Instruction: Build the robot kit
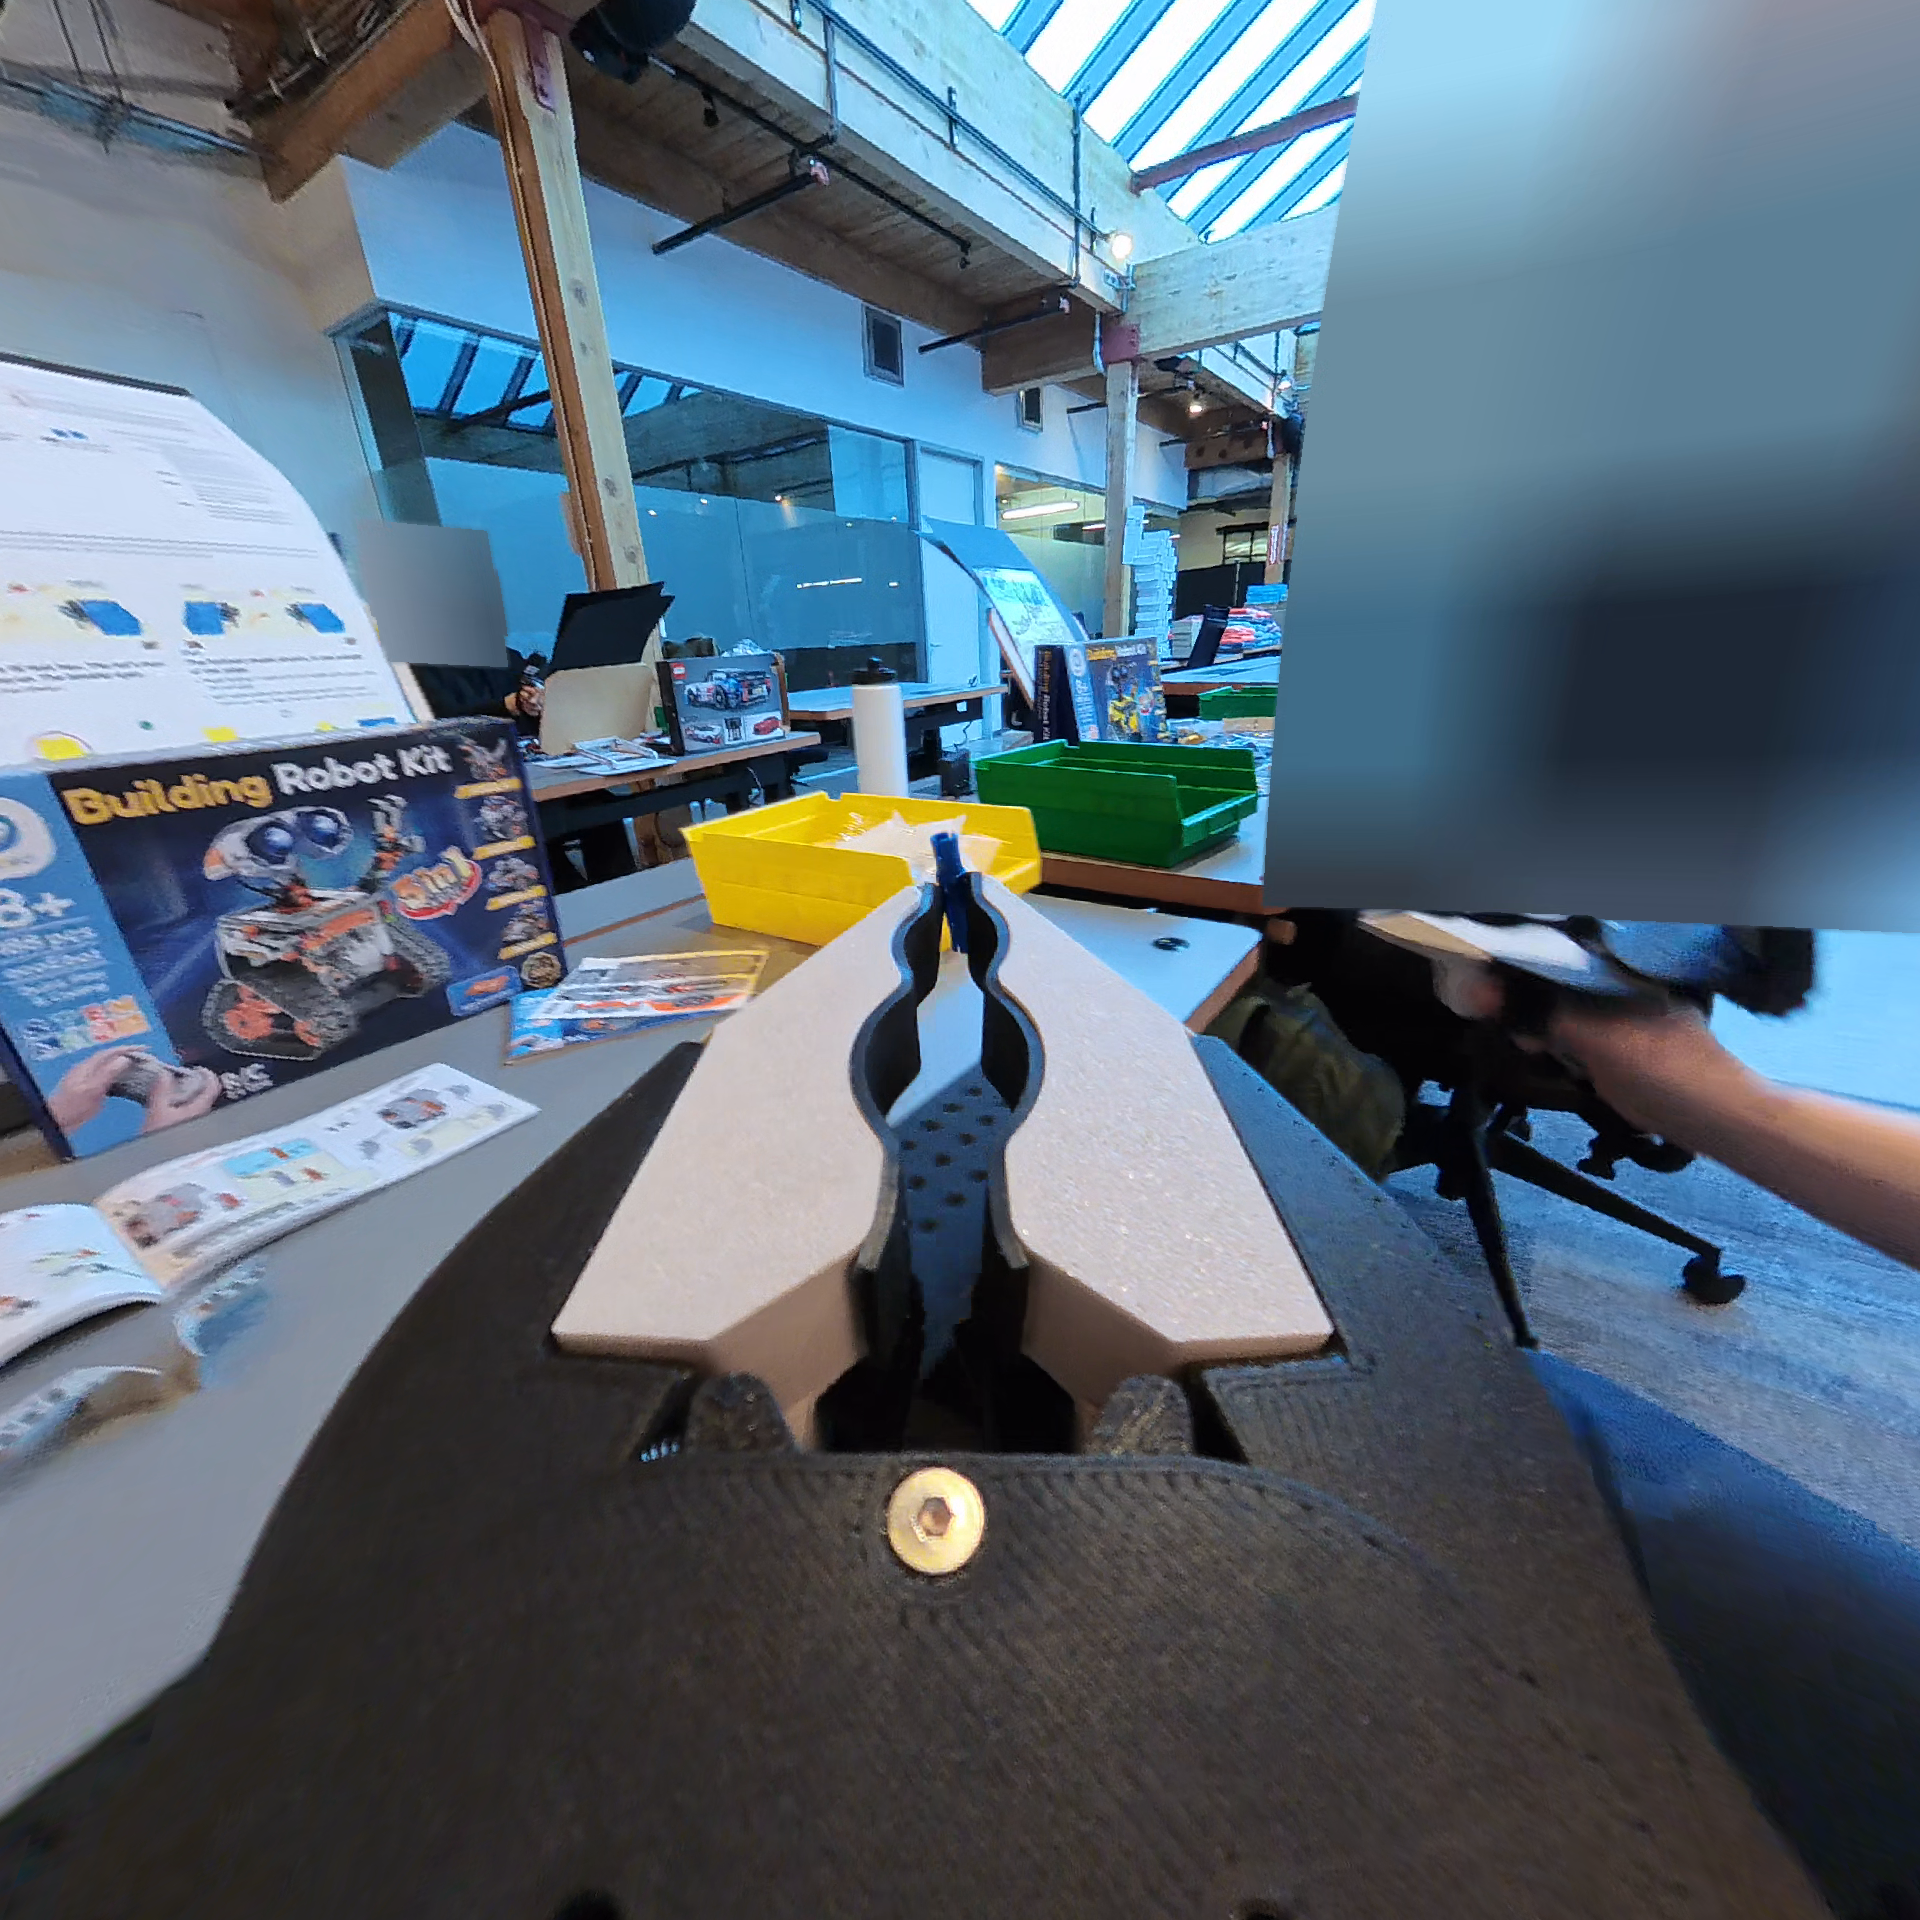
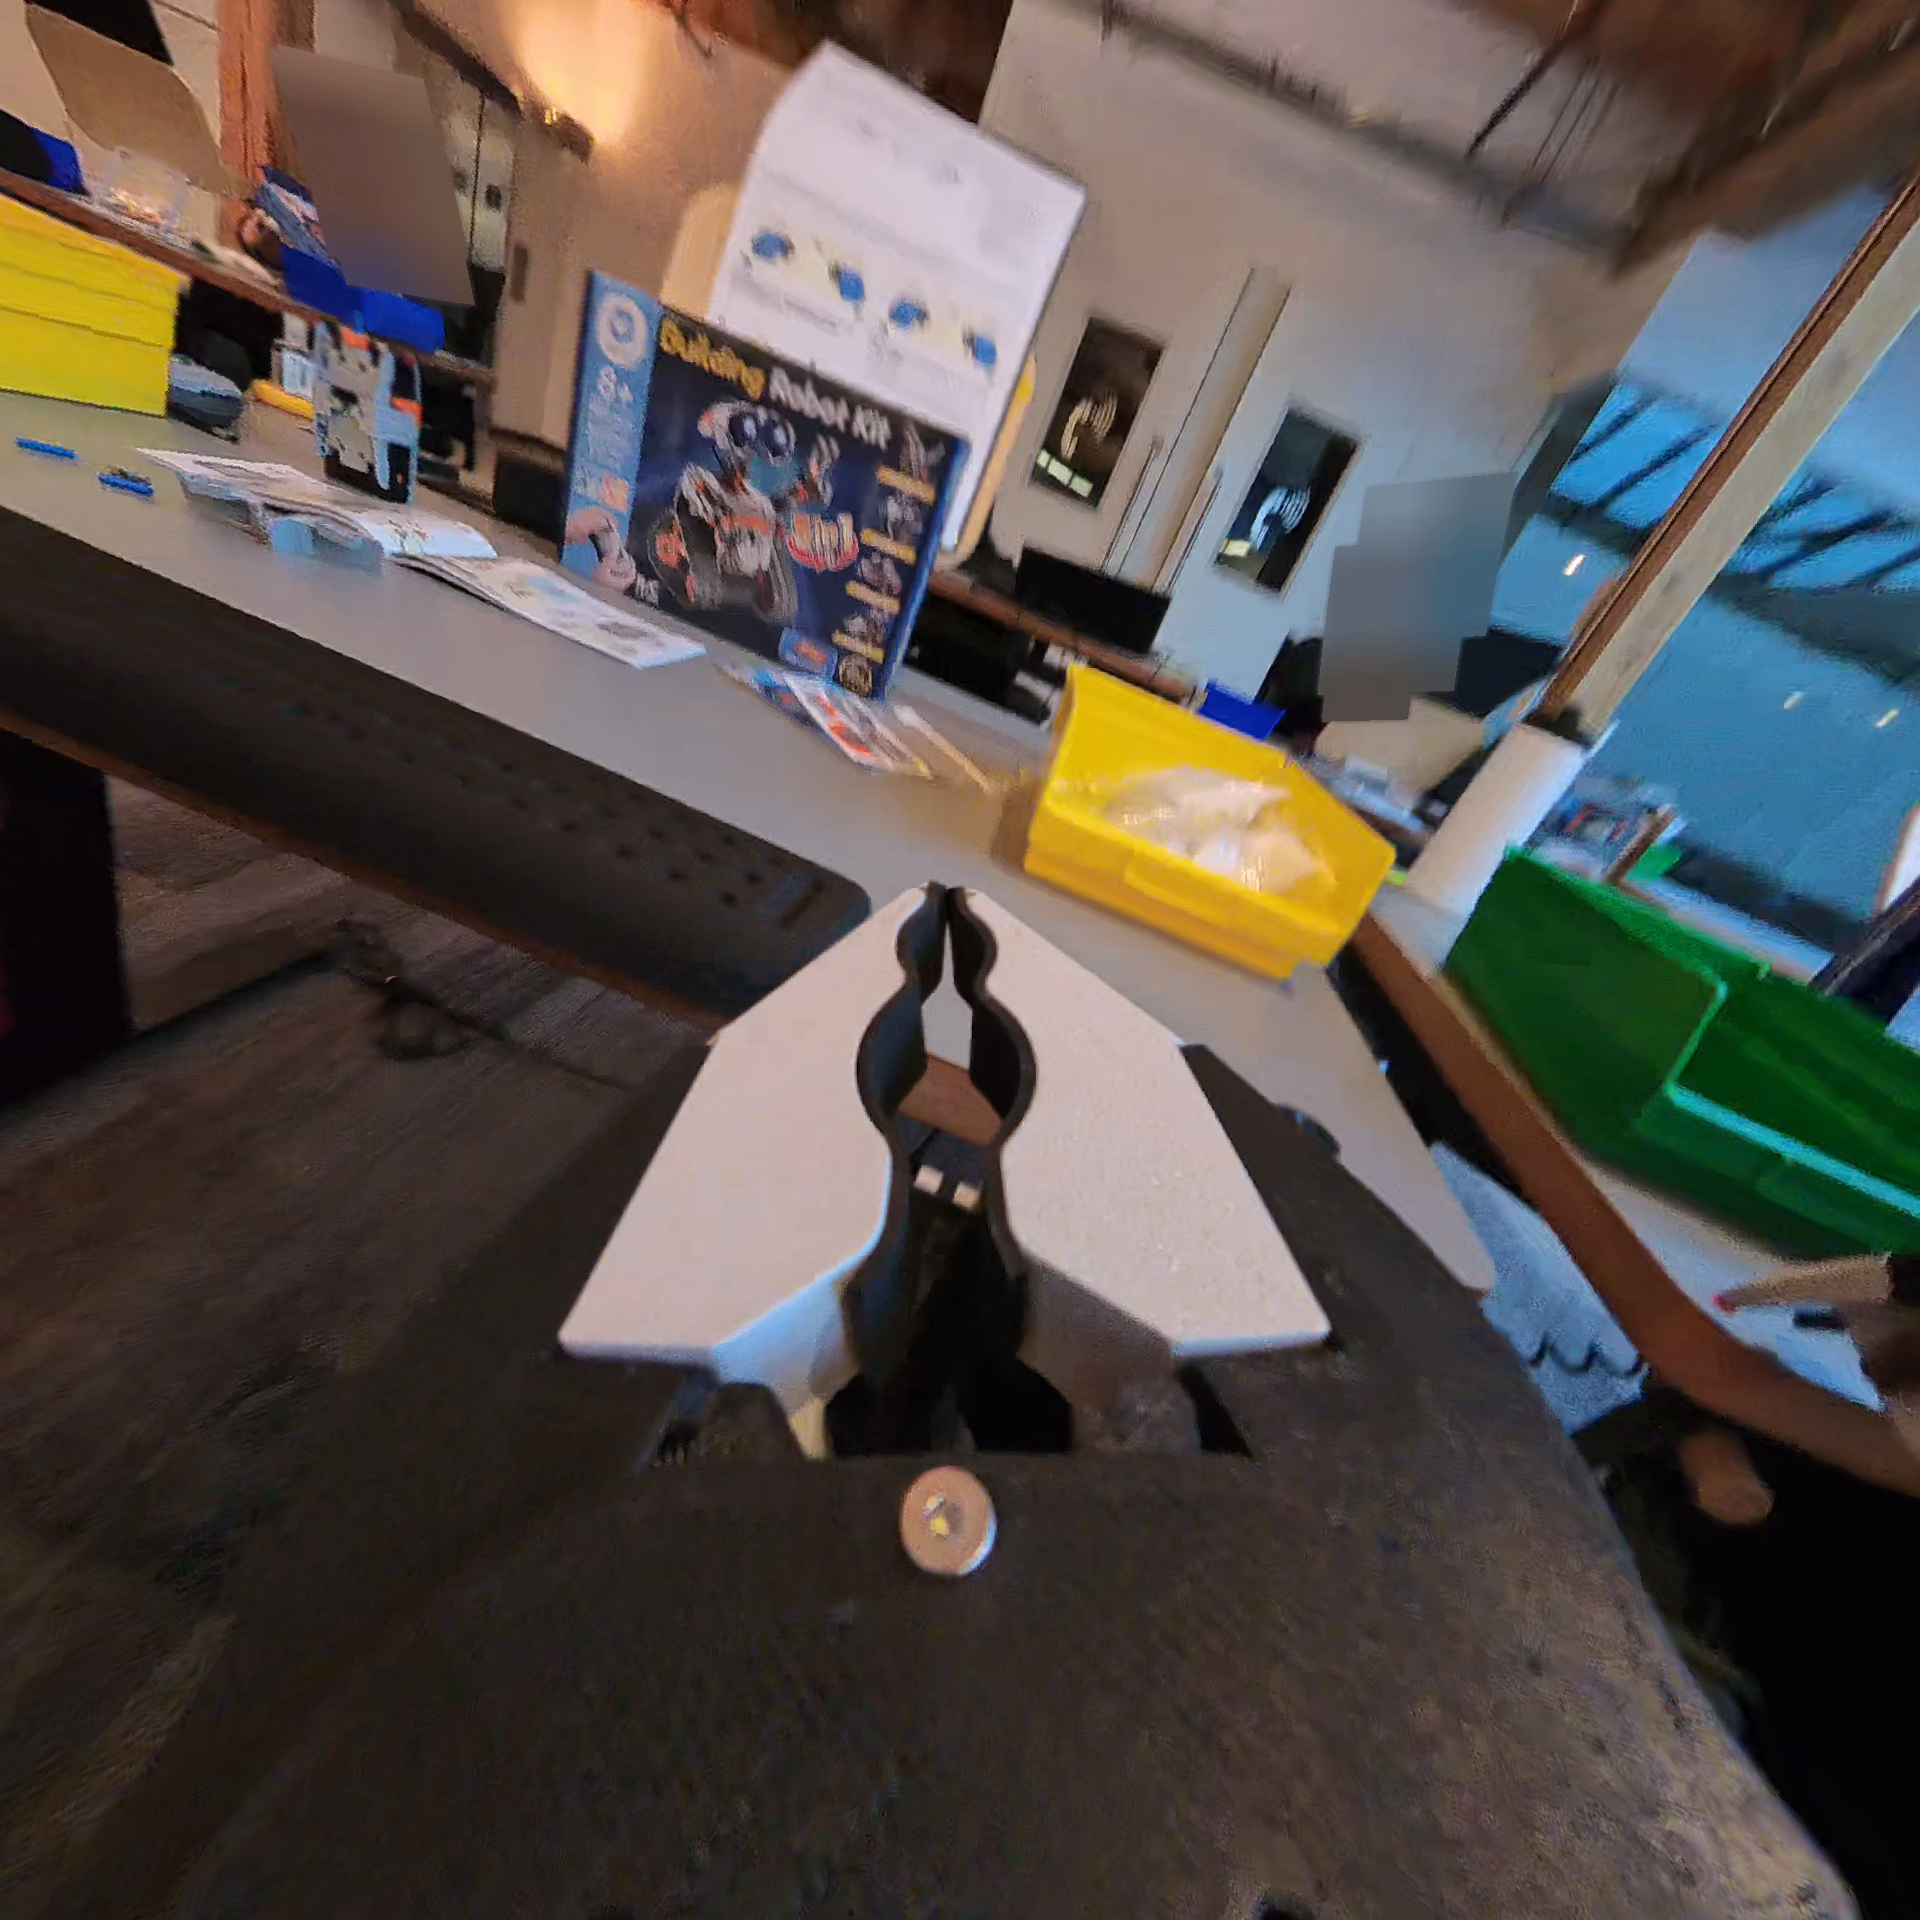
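My left gripper (image 1: 953, 902) is shut on a small blue plastic pin (image 1: 947, 868), which stands upright between the pads and sticks out above the tips. It hangs above the grey table (image 1: 436, 1226), in front of a yellow bin (image 1: 800, 868) with clear plastic bags inside. My right gripper (image 2: 948, 902) is shut, its pads pressed together with nothing between them. It hangs near the table's front edge, with the yellow bin (image 2: 1174, 883) to its right. A black perforated mat (image 2: 468, 790) lies on the table to its left.
A blue robot kit box (image 1: 281, 925) stands on the left, with open instruction booklets (image 1: 301, 1164) and leaflets (image 1: 634, 997) in front. Green bins (image 1: 1122, 795) sit behind the yellow one. A person's arm (image 1: 1714, 1101) reaches in at the right. A partly built model (image 2: 369, 416) stands far left. Tip to tip, the grippers are about 35 centimetres apart.
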Available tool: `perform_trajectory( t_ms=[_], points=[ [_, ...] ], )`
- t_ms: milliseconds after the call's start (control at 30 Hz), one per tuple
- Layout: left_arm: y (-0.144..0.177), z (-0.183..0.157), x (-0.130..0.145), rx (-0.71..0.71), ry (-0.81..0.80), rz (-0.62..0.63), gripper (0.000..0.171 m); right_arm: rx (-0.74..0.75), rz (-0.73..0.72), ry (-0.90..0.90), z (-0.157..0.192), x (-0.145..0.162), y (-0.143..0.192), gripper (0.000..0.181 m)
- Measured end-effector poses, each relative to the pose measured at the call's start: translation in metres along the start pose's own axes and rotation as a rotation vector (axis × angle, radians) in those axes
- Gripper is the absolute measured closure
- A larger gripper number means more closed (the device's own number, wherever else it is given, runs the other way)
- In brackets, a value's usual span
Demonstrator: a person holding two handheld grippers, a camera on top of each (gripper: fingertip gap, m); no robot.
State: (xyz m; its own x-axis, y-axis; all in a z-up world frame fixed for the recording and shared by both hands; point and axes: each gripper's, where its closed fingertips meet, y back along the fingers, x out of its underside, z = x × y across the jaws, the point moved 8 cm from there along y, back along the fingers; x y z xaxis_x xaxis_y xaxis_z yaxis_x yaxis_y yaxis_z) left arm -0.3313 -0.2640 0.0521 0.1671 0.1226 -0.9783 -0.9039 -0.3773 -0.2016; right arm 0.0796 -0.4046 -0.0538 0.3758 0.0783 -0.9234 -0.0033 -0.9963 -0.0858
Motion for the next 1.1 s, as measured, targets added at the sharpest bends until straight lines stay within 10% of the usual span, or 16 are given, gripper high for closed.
perform_trajectory(
  t_ms=[233, 467, 833, 1100],
  points=[
    [-0.034, 0.067, -0.035, 0.005, 0.004, -0.066, 0.169, -0.093, -0.071, 0.067, 0.064, -0.049, -0.076, 0.181],
    [-0.021, 0.124, -0.151, -0.085, 0.043, -0.068, 0.169, -0.267, -0.164, 0.07, 0.068, -0.195, -0.173, 0.181],
    [0.169, 0.164, -0.361, -0.423, -0.095, -0.016, 0.17, -0.268, -0.456, 0.16, 0.094, -0.478, -0.255, 0.181],
    [0.295, 0.246, -0.395, -0.648, -0.021, 0.183, 0.17, -0.461, -0.536, 0.122, 0.2, -0.581, -0.34, 0.181]
  ],
)
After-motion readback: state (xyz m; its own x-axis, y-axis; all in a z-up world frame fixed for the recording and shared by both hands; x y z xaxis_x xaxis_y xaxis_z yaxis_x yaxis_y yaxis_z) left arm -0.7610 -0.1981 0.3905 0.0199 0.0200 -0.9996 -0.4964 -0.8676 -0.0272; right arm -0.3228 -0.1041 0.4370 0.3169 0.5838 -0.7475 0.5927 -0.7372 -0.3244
